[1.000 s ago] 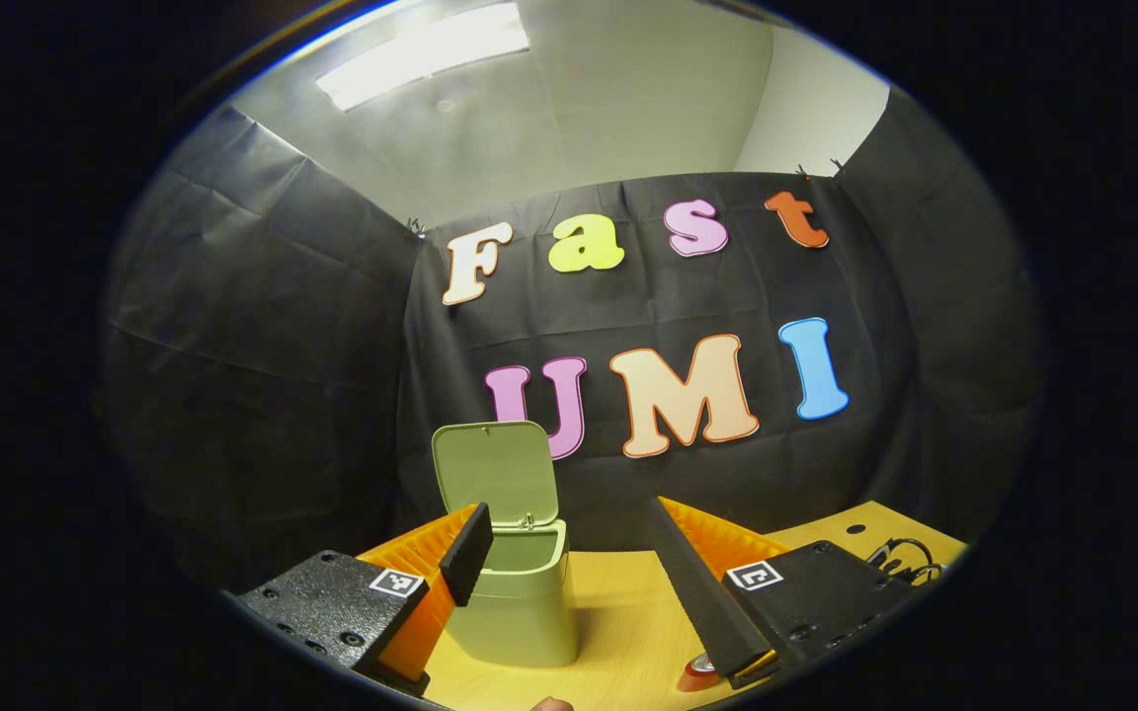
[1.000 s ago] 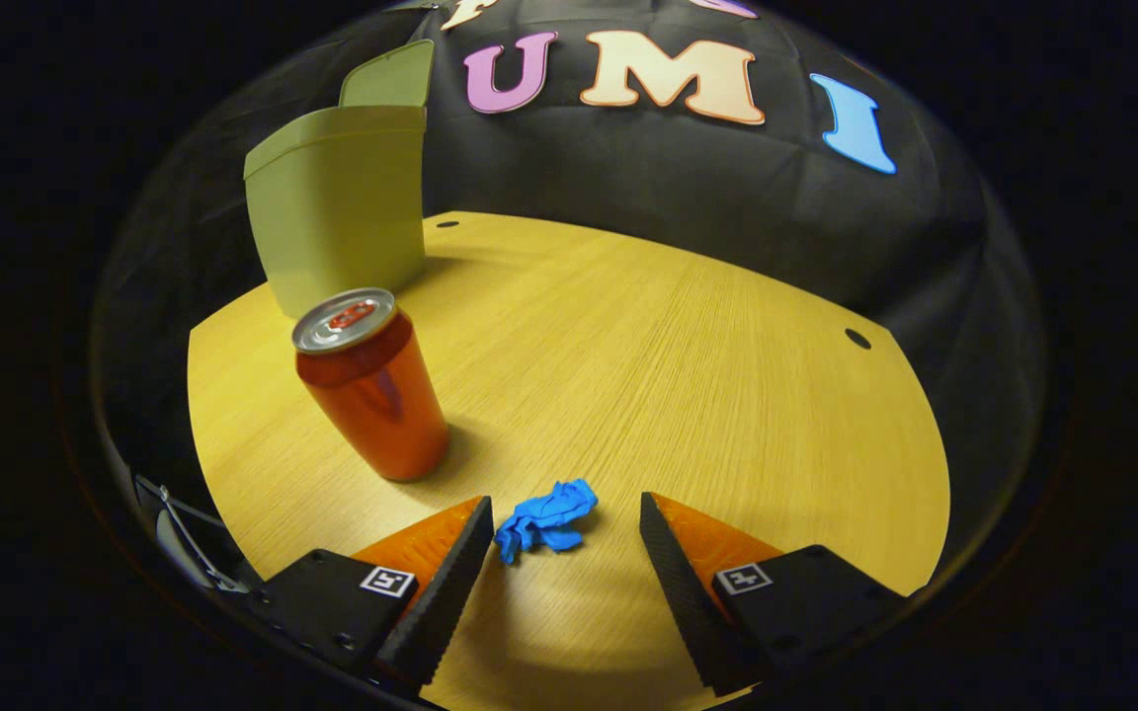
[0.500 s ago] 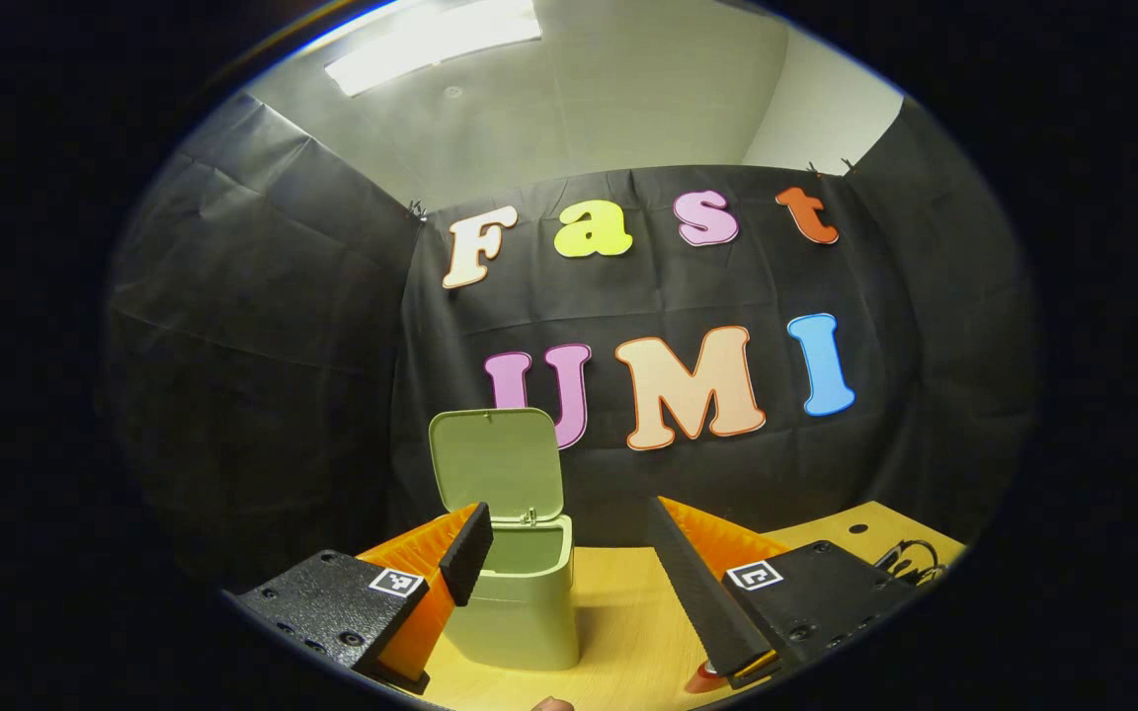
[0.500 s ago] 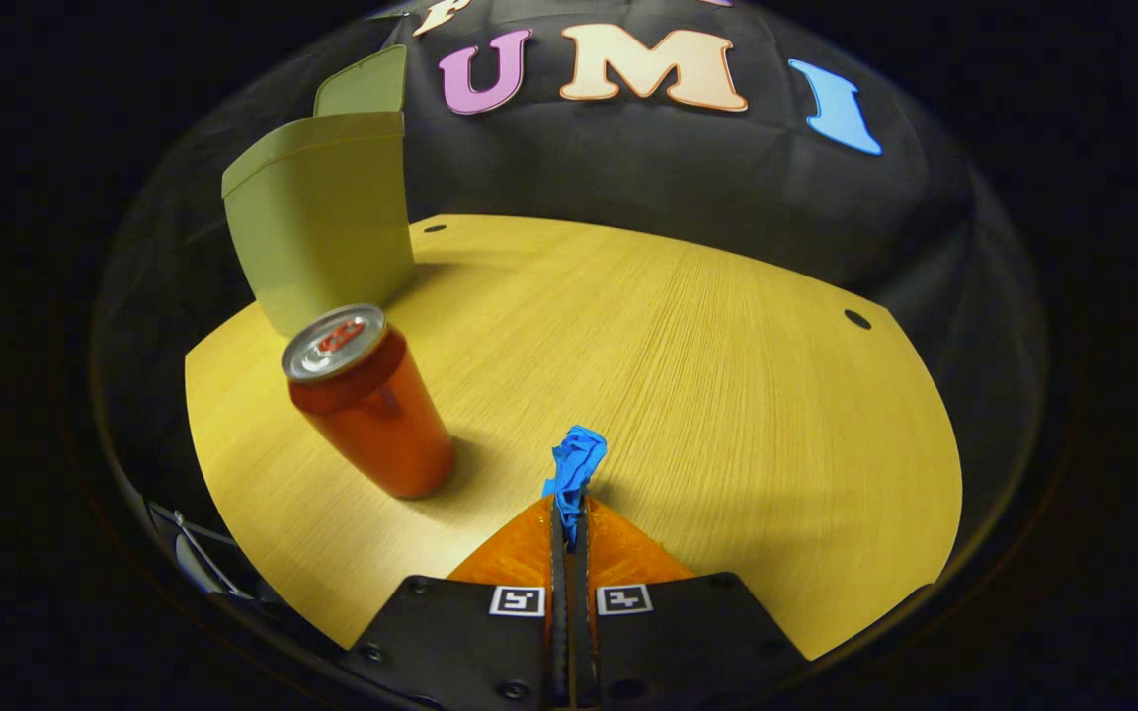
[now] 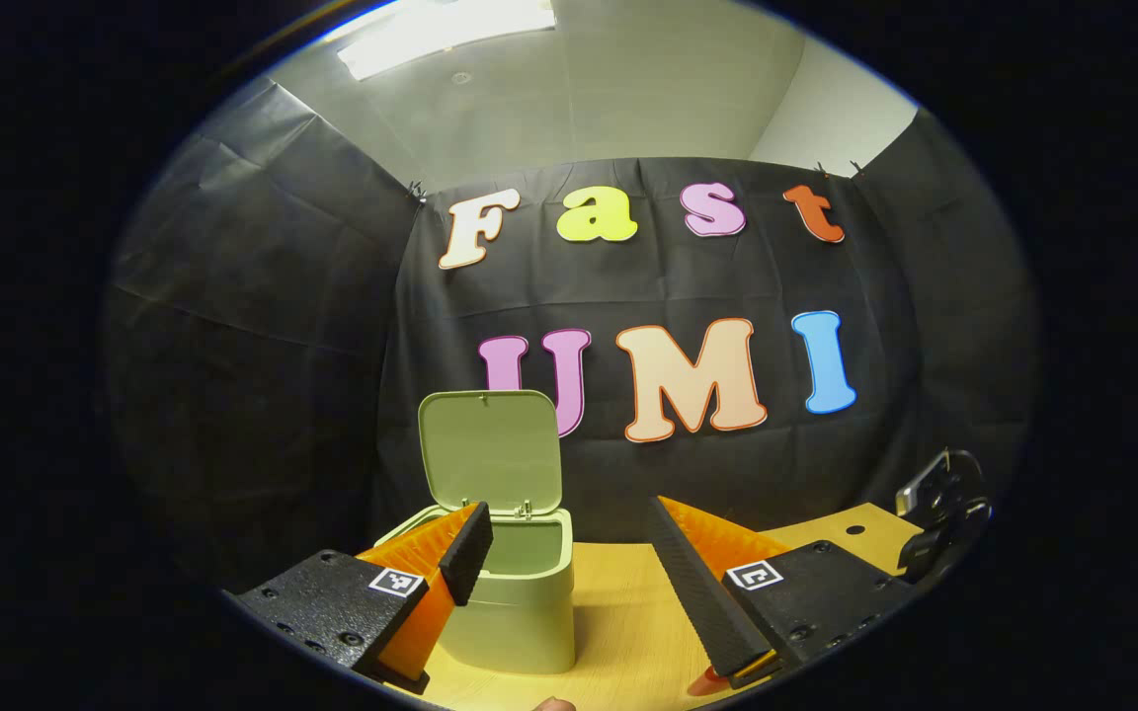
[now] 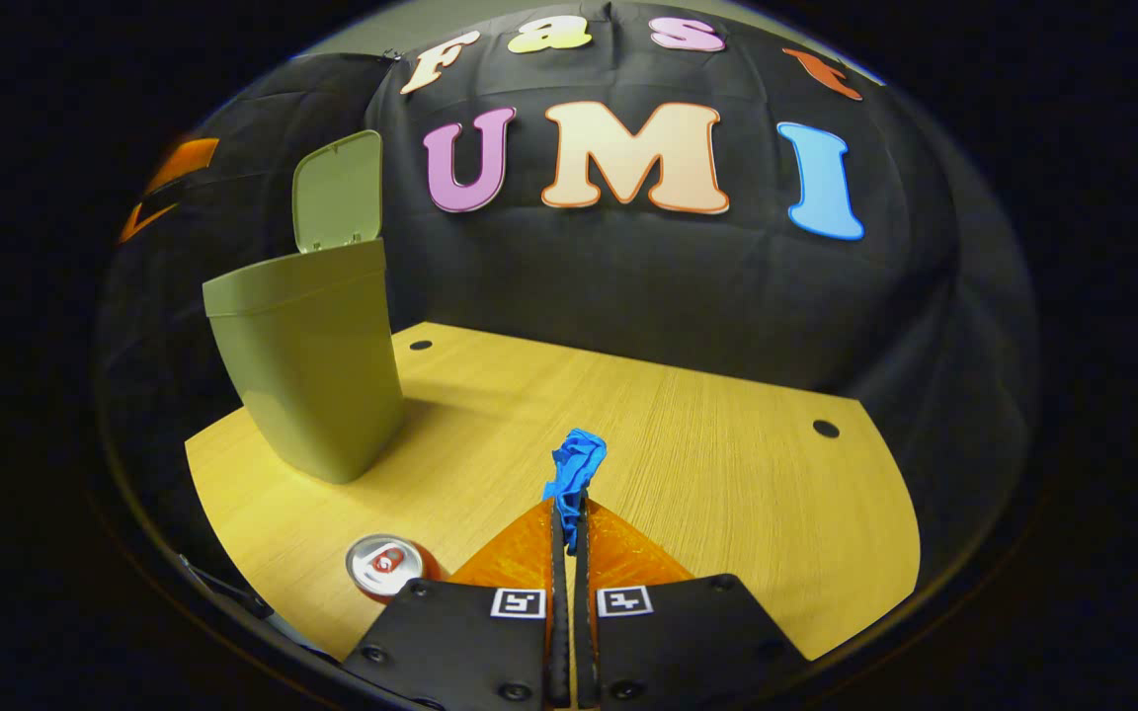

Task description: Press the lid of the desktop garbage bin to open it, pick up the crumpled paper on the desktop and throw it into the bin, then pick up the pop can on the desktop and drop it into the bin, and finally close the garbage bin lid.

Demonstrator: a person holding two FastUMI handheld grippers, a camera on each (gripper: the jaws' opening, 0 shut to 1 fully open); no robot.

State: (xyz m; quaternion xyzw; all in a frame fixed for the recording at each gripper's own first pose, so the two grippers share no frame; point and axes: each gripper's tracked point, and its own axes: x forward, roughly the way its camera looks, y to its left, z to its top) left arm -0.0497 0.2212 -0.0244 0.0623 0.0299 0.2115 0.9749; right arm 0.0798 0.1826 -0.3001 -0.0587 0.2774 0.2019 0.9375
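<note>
The pale green bin stands at the back left of the wooden desktop, its lid tipped up and open. My right gripper is shut on the blue crumpled paper and holds it above the desktop. The red pop can stands upright below and left of that gripper. In the left gripper view the bin sits just ahead with its lid raised. My left gripper is open with nothing between its fingers. The right gripper's body shows at the far right.
Black cloth walls close the booth behind and beside the desktop. Two small dark holes mark the desktop near its back edge. A sliver of the pop can shows under my left gripper's right finger.
My right gripper, shut on the blue paper since half a second ago, has lifted it off the desktop and tilted up. The left gripper has shifted slightly; the right gripper's body has risen at its far right.
</note>
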